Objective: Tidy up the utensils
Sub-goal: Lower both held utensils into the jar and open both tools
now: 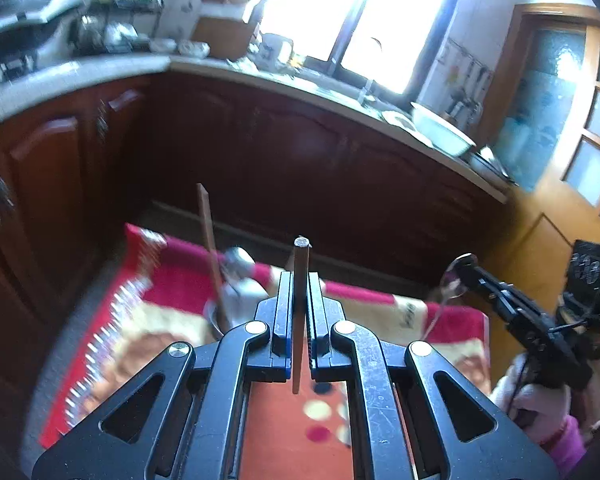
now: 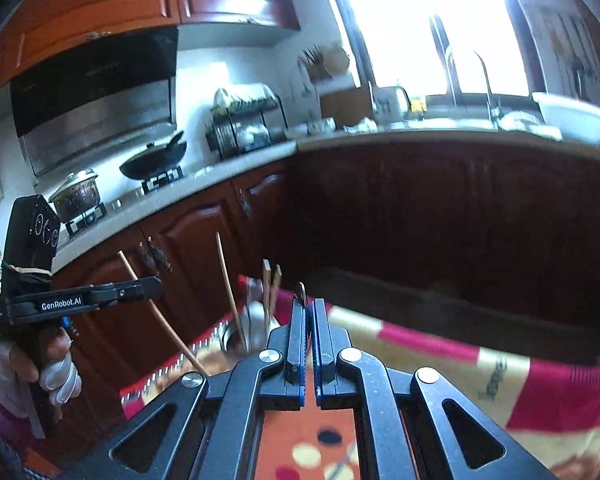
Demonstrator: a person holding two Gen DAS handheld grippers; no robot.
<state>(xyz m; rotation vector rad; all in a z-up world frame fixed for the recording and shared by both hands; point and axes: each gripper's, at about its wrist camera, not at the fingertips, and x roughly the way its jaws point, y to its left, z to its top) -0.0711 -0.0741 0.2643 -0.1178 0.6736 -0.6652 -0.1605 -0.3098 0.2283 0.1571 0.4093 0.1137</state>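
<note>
Both fisheye views are blurred, and strong window glare washes out the wall above the sink. The lower tip of the brown wooden chopstick [image 1: 301, 300] is lost behind the left claw [image 1: 301, 312], which is clamped on it. The stick's long axis runs straight ahead along the claw's line, its blunt end pointing up and away. The right claw [image 2: 309, 328] is pressed together on the thin handle of a silver metal spoon [image 1: 454, 276]. In the right wrist view only a sliver of the handle shows; from the left wrist view the bowl of the spoon points upward and the handle hangs down beneath the claw.

Below lies a table covered with a red and cream patterned cloth [image 1: 172, 280], its far edge smeared. On it a round steel utensil cup [image 2: 236, 334] holds more chopsticks and spoons standing upright, slightly tilted; its rim is hard to make out.

Beyond are dark reddish-brown wooden cabinets [image 2: 440, 220] under a pale kitchen worktop [image 2: 172, 196] with a black wok [image 2: 154, 158], a dish rack [image 2: 244, 128] and a white basin [image 2: 572, 116]. A gloved hand [image 2: 52, 368] holds the left handle
</note>
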